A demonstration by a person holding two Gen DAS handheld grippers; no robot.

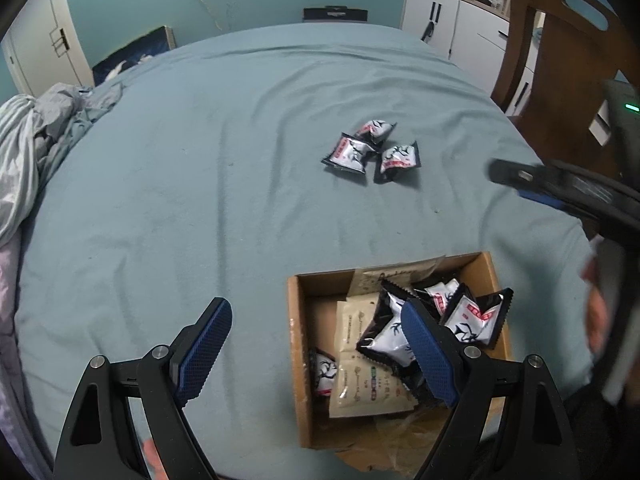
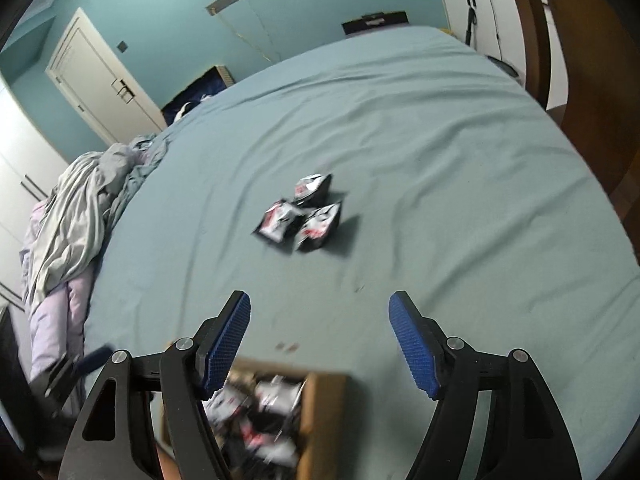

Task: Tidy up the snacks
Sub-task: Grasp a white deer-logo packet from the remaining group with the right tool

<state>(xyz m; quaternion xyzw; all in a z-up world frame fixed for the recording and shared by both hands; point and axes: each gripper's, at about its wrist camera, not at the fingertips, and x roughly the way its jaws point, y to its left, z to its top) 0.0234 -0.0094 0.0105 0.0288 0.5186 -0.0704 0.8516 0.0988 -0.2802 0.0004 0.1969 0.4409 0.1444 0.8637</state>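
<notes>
Three black-and-white snack packets lie in a loose pile on the blue-green bed sheet. A cardboard box sits on the sheet near me. It holds several more of the same packets on top of flat beige packets. My left gripper is open and empty; its right finger hangs over the box and its left finger is over bare sheet. My right gripper is open with nothing between its fingers, just beyond the box's far edge and facing the pile. It shows blurred at the right.
Crumpled grey bedding is heaped at the bed's left side. A wooden chair and white cabinets stand to the right. A door is in the far wall. A person's hand shows at the right edge.
</notes>
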